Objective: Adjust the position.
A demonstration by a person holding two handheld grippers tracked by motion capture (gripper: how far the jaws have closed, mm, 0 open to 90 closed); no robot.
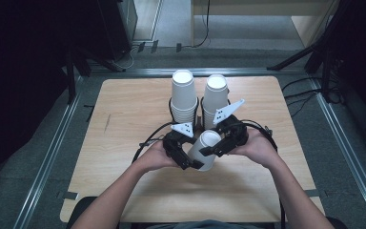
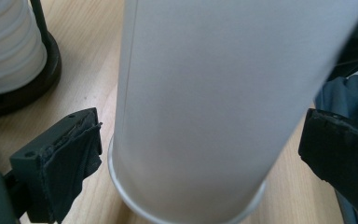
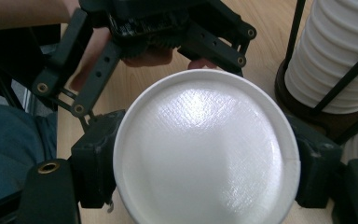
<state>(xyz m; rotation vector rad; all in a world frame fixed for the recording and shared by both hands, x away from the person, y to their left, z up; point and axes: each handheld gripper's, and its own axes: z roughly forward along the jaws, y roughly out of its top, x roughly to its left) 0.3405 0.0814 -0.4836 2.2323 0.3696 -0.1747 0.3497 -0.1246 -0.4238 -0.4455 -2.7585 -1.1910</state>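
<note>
A single white paper cup hangs tilted over the middle of the wooden table, its closed base turned up. My right gripper is shut on it near the base. In the right gripper view both pads press the cup from either side of my right gripper. My left gripper straddles the rim end of the same cup. In the left gripper view the cup wall stands between the jaws of my left gripper, with a thin gap at each pad, so it is open.
Two tall stacks of white cups stand upside down in black wire holders at the back centre, just beyond the grippers. One stack is close on the left in the left gripper view, another at the right in the right gripper view.
</note>
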